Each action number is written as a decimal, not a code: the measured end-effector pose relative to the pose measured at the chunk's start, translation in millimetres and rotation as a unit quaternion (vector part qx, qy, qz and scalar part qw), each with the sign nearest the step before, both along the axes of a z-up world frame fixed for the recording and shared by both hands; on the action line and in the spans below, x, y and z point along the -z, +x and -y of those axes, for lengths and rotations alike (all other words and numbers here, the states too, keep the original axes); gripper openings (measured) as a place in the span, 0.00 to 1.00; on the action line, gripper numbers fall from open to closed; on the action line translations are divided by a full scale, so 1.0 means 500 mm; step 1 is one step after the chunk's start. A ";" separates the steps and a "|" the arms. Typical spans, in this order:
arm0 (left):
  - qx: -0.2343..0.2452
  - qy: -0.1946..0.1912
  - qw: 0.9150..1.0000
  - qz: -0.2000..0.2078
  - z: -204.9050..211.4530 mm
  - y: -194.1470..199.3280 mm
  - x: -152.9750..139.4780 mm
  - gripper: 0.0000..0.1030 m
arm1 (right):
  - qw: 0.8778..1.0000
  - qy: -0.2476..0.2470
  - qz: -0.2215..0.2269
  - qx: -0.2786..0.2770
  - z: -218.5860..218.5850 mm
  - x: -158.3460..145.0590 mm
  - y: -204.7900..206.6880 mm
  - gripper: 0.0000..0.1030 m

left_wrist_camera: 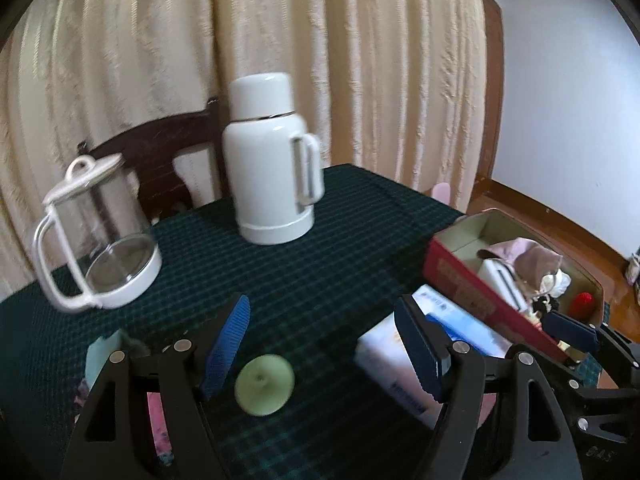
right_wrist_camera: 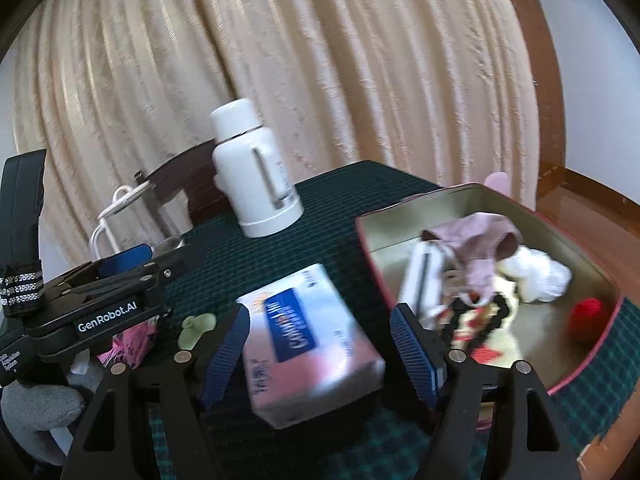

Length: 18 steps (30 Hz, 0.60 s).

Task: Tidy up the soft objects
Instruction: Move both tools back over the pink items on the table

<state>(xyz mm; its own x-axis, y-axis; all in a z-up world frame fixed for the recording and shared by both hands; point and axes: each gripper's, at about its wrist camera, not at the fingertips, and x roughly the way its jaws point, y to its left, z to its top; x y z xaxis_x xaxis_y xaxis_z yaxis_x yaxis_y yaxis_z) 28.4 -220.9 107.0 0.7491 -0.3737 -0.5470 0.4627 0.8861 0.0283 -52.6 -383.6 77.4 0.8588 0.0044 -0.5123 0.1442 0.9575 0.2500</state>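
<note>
Landmark: tissue pack (right_wrist_camera: 310, 350), lying on the table (right_wrist_camera: 348, 200).
Box (right_wrist_camera: 576, 248): right of the pack, just beside it.
Cloth (right_wrist_camera: 476, 248): in the box.
Thermos (right_wrist_camera: 256, 176): behind the pack.
Glass jug (left_wrist_camera: 96, 236): behind-left of the pack, left of the thermos.
Suction cup (left_wrist_camera: 265, 384): left of the pack.

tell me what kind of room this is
Probably a home dining or living room: a table under a dark checked cloth, a white thermos and glass kettle on it, cream curtains behind, wooden floor.
</note>
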 end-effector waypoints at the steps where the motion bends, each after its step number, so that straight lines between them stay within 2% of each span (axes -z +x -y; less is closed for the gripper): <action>1: -0.006 -0.004 1.000 -0.005 -0.017 0.002 0.002 0.73 | 1.000 -0.003 -0.004 -0.002 -0.009 0.001 0.004 0.75; 8: -0.044 -0.015 0.999 -0.014 -0.112 0.007 0.011 0.74 | 0.999 -0.041 -0.030 -0.019 -0.082 0.001 0.032 0.75; 18: -0.088 -0.019 0.996 -0.025 -0.225 0.008 0.031 0.74 | 0.995 -0.064 -0.050 -0.057 -0.165 0.012 0.062 0.77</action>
